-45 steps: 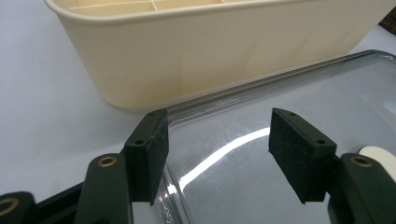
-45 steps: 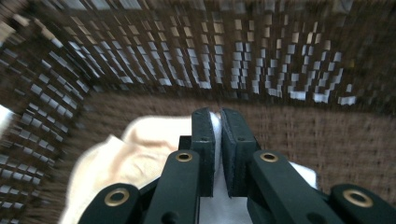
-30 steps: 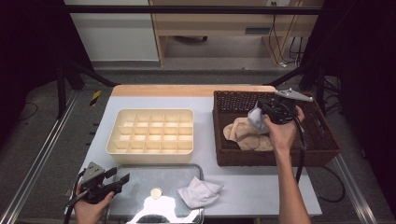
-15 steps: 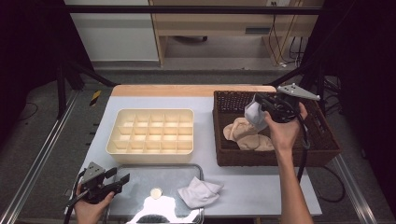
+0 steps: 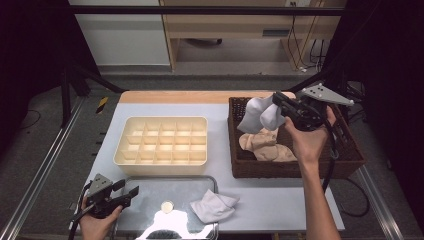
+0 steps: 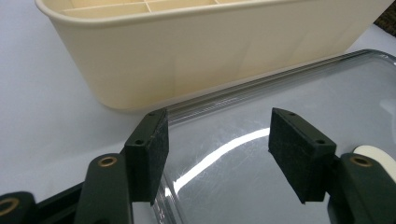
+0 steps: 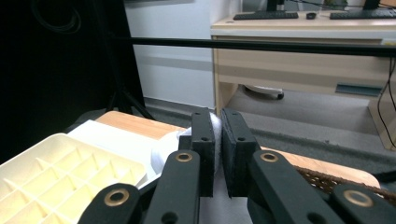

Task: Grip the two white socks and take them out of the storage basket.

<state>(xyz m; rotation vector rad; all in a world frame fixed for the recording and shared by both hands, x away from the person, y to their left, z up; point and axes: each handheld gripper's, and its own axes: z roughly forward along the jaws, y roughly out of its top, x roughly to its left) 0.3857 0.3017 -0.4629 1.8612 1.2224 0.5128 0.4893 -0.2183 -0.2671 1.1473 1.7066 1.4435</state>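
white sock (image 5: 260,114) lifted higher above basket (image 5: 350,162) | right gripper (image 5: 279,102) clamps it | left gripper (image 5: 131,194) open

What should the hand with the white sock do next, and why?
Probably carry it left toward the metal tray. The right gripper has its jaws clamped on a white sock hanging free above the wicker basket, and another white sock already lies on that tray.

We can't tell what the small round item (image 5: 166,206) on the metal tray (image 5: 150,189) is; glare blurs the tray's near edge, cut off by the frame.
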